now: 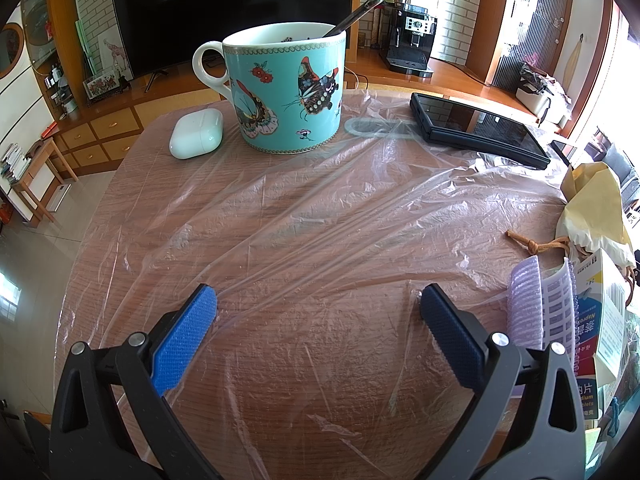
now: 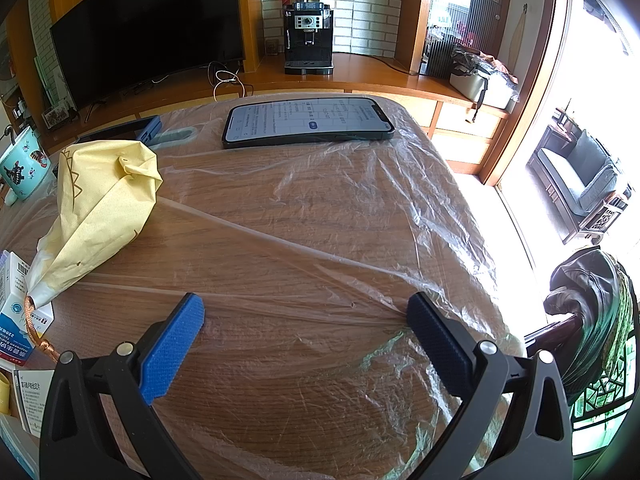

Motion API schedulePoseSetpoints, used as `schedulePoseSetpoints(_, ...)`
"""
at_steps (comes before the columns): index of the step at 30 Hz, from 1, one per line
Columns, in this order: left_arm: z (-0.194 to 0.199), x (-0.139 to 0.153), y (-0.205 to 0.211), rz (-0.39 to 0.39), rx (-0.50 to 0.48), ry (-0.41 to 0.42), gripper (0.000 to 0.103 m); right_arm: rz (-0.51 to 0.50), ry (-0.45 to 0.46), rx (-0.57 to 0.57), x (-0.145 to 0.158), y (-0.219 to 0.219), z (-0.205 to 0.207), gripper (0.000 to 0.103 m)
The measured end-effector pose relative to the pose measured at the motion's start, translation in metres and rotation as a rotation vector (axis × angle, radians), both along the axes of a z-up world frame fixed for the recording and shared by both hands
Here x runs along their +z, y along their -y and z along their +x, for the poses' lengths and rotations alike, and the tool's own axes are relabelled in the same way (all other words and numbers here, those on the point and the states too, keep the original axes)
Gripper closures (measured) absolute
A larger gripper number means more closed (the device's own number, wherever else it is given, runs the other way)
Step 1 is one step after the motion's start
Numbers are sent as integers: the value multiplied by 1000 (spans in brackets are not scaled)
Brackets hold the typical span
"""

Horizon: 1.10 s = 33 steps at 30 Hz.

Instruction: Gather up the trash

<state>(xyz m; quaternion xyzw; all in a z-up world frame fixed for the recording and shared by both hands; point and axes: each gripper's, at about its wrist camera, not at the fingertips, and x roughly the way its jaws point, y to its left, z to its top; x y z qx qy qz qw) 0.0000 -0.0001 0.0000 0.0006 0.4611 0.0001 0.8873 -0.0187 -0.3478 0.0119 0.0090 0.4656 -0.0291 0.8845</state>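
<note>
Across the wooden table (image 1: 168, 216) lies a crinkled clear plastic sheet (image 1: 320, 208), covering most of both frames. The left gripper (image 1: 318, 304) and right gripper (image 2: 306, 314) hover over it at lower centre, jaws wide, holding nothing. Upper centre stands a butterfly mug (image 1: 286, 88); a lit phone (image 2: 308, 122) lies upper centre in the right view, a yellow pouch (image 2: 100, 200) at left. A television (image 1: 224, 12) and coffee machine (image 2: 308, 38) line the back wall.

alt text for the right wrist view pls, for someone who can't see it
The open right tool hovers low over a wooden table covered by a clear plastic sheet, holding nothing. A crumpled yellow paper bag lies at the left beside medicine boxes, and a lit phone rests at the far edge.
</note>
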Motion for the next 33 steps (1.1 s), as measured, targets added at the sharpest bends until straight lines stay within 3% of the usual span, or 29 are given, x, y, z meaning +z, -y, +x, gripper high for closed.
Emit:
schedulePoseSetpoints(12,5,-1,-4,1,-8,-5,1,-14,12,-28,4,6,3,4)
schedulePoseSetpoints(18,-10,30,-34,-102,35,36,2,-46,167,-72,59,25,-29,4)
schedulePoseSetpoints(21,-40,52,-36,-175,-20,85,2,4,244,-46,94,19,-68,4)
schedulePoseSetpoints(26,-110,81,-6,-214,-138,148,2,58,303,-10,111,-5,-139,4)
schedulePoseSetpoints(31,-164,87,38,-140,-260,201,1,90,299,-29,101,-23,-192,4)
schedulePoseSetpoints(33,-181,83,57,-73,-301,210,1,80,287,-36,94,-29,-204,4)
